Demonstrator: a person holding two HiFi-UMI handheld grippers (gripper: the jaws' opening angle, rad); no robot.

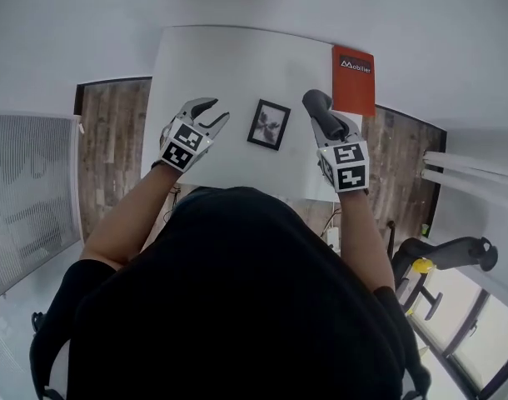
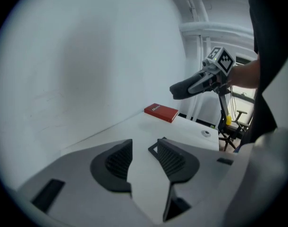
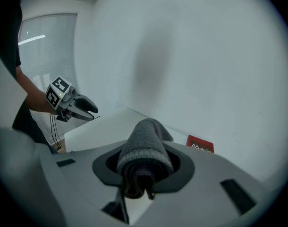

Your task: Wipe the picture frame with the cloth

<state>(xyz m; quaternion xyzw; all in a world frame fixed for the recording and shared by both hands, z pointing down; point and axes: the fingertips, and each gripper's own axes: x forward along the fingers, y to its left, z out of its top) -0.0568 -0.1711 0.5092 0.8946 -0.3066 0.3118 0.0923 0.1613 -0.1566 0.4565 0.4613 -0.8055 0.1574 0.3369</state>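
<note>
A small black picture frame (image 1: 269, 124) lies flat on the white table (image 1: 229, 65), between my two grippers. My left gripper (image 1: 211, 113) hovers to its left, held above the table. In the left gripper view that gripper (image 2: 140, 150) is open, with only bare tabletop between the jaws. My right gripper (image 1: 316, 102) is up to the right of the frame, shut on a rolled grey cloth (image 3: 146, 145) that bulges out past the jaws. The cloth (image 2: 182, 88) also shows from the left gripper view. The left gripper (image 3: 85, 109) appears at the left of the right gripper view.
A red book (image 1: 353, 80) lies at the table's far right corner; I see the book (image 2: 161, 112) from the left and the book (image 3: 200, 144) from the right. A small round fitting (image 2: 207, 133) sits in the tabletop. A dark stand (image 1: 441, 252) is on the floor at right.
</note>
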